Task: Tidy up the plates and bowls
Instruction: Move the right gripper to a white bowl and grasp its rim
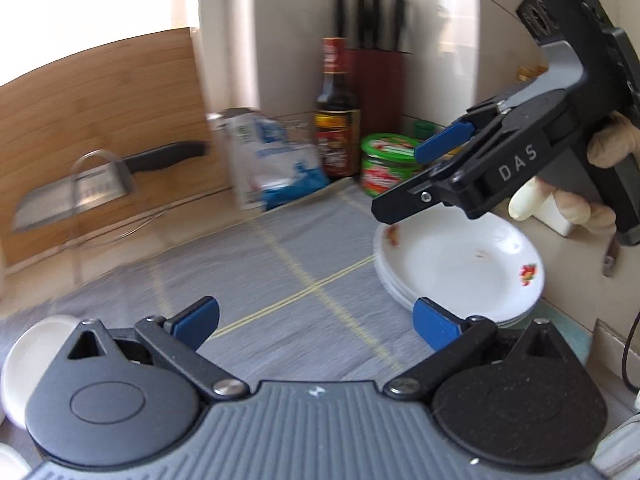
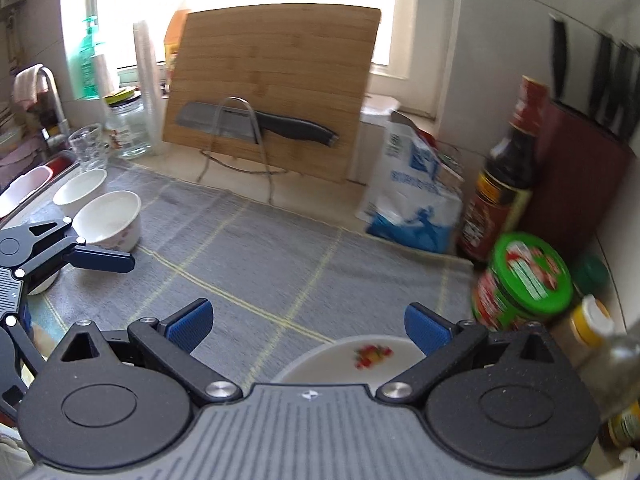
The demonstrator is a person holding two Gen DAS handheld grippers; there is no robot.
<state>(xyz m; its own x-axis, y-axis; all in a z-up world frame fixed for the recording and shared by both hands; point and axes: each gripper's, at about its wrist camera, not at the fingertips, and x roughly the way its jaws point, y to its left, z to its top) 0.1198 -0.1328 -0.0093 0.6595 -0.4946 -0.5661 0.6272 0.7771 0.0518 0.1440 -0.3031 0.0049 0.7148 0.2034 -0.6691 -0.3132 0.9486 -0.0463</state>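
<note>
A stack of white plates (image 1: 460, 268) with a flower print lies at the right of the grey mat (image 1: 280, 272); its top rim also shows as the plate stack (image 2: 360, 356) low in the right wrist view. My right gripper (image 2: 308, 330) hangs open above that stack with nothing between its blue pads; it appears as the right gripper (image 1: 424, 168) in a gloved hand. My left gripper (image 1: 316, 322) is open and empty over the mat. A white bowl (image 2: 110, 218) and a second white bowl (image 2: 80, 186) sit at the mat's left; a bowl edge (image 1: 28, 352) shows bottom left.
A bamboo cutting board (image 2: 276, 88) with a knife (image 2: 260, 124) in a wire rack leans at the back. A blue-white bag (image 2: 416, 200), dark sauce bottle (image 2: 504, 184), green-lidded tub (image 2: 520, 280) and knife block (image 1: 376, 88) crowd the right corner. Glass jar (image 2: 128, 128) and sink tap (image 2: 48, 96) stand left.
</note>
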